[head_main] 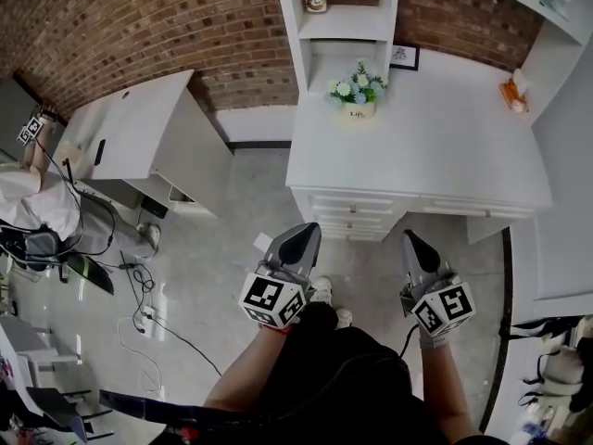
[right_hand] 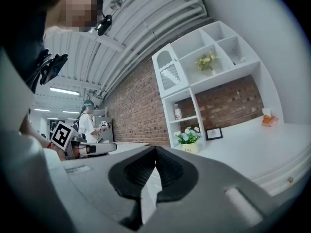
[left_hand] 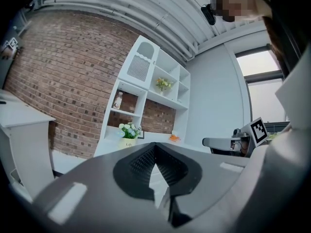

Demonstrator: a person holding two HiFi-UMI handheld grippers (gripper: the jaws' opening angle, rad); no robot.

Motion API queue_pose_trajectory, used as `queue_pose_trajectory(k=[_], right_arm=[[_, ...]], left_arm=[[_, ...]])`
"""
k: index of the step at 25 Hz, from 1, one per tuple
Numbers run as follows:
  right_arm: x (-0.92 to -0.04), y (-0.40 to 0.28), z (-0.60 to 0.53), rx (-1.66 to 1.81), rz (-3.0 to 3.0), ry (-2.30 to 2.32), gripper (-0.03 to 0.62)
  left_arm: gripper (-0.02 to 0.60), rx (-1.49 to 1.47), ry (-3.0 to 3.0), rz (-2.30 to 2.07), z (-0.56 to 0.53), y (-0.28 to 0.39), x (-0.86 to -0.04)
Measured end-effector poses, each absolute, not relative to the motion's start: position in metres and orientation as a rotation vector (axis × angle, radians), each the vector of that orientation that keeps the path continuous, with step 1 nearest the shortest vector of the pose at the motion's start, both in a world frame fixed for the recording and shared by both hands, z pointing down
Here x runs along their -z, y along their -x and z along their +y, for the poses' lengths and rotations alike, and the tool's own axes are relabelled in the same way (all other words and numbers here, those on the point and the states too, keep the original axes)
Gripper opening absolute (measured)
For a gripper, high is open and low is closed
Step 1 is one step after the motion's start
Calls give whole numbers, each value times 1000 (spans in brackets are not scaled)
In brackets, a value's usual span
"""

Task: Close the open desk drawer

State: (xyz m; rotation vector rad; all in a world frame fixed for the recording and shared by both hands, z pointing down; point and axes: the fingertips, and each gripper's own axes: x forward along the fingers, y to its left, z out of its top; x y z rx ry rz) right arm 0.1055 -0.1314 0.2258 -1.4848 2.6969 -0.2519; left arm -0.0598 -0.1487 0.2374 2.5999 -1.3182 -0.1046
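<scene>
A white desk (head_main: 435, 146) stands ahead of me in the head view. Under its front edge a stack of drawer fronts (head_main: 350, 216) sticks out a little past the top, and a wide drawer (head_main: 468, 209) lies to the right. I cannot tell how far any drawer is open. My left gripper (head_main: 310, 231) hangs over the floor just short of the drawer stack, shut and empty. My right gripper (head_main: 409, 237) is level with it, below the gap between the drawers, also shut on nothing. In both gripper views the jaws (left_hand: 154, 147) (right_hand: 155, 149) meet at the tip.
A flower pot (head_main: 358, 93) and a small picture frame (head_main: 404, 57) sit on the desk by a white shelf unit (head_main: 338, 17). A second white desk (head_main: 139, 137) stands at the left. Cables (head_main: 139, 290) trail on the floor there, beside a person (head_main: 32, 202).
</scene>
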Motion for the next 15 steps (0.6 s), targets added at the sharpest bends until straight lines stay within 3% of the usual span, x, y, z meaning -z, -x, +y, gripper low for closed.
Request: queue_pose_trajectory(k=[15], right_arm=[[-200,-102,-120,146,2688,1456,0]], left_arm=[[2,125,-2615,-1366,-140,66,-217]])
